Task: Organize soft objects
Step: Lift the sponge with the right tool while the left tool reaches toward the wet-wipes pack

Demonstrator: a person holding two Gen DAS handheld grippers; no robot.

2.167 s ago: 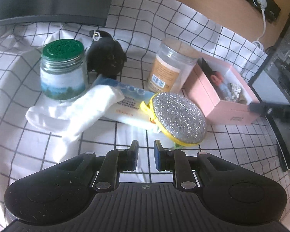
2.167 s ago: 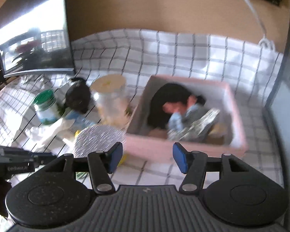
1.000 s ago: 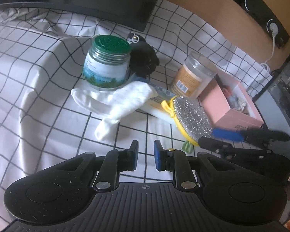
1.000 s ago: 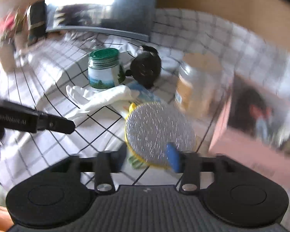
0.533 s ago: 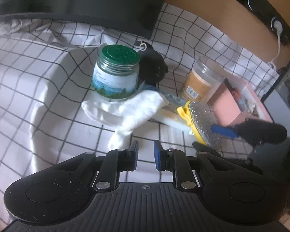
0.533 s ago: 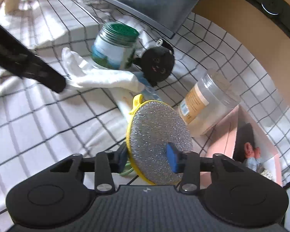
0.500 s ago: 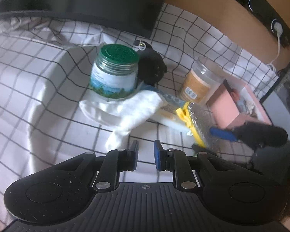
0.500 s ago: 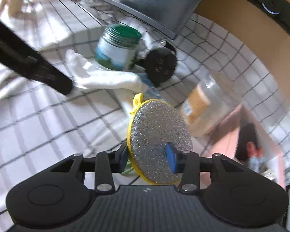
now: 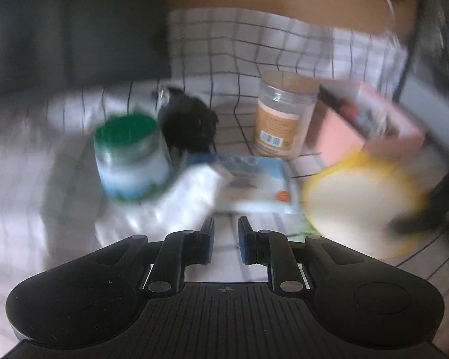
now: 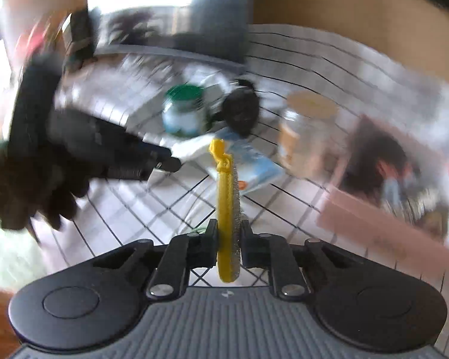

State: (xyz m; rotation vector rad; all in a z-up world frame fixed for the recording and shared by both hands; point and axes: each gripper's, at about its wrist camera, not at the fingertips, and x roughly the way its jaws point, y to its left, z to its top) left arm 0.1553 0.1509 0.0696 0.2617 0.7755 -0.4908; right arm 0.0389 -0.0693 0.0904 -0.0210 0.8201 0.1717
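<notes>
From the left wrist view, the left gripper point(image 9: 226, 240) hangs over the checked cloth point(image 9: 248, 42) with its tongs a narrow gap apart and nothing between them. At about 10 o'clock from its tips stands the green-lidded jar point(image 9: 130, 157); the white sock point(image 9: 191, 197) lies crumpled at 11 o'clock, just beyond the tips, lapping onto the blue wipes packet point(image 9: 254, 182) at 12 to 1 o'clock. Behind, at 12 o'clock, sits a black plush toy point(image 9: 190, 127), with the clear jar point(image 9: 284, 113) at 1 o'clock and the pink box point(image 9: 365, 122) at 2 o'clock. The round scrub pad point(image 9: 359, 206) shows at 3 o'clock, lifted, its yellow back facing this camera.

In the right wrist view, the right gripper point(image 10: 227, 240) has the scrub pad point(image 10: 228, 209) edge-on between its tongs, which are closing and already press both flat faces; the yellow loop points to 12 o'clock. The pad looks light and spongy, so it should squash a little under the pads and not slip; pinching across the flat faces near the rim, as here, seems the sound hold. The pink box point(image 10: 383, 206) lies at 2 o'clock, already holding soft things. The sock, limp and thin, would best be pinched at a bunched fold.
</notes>
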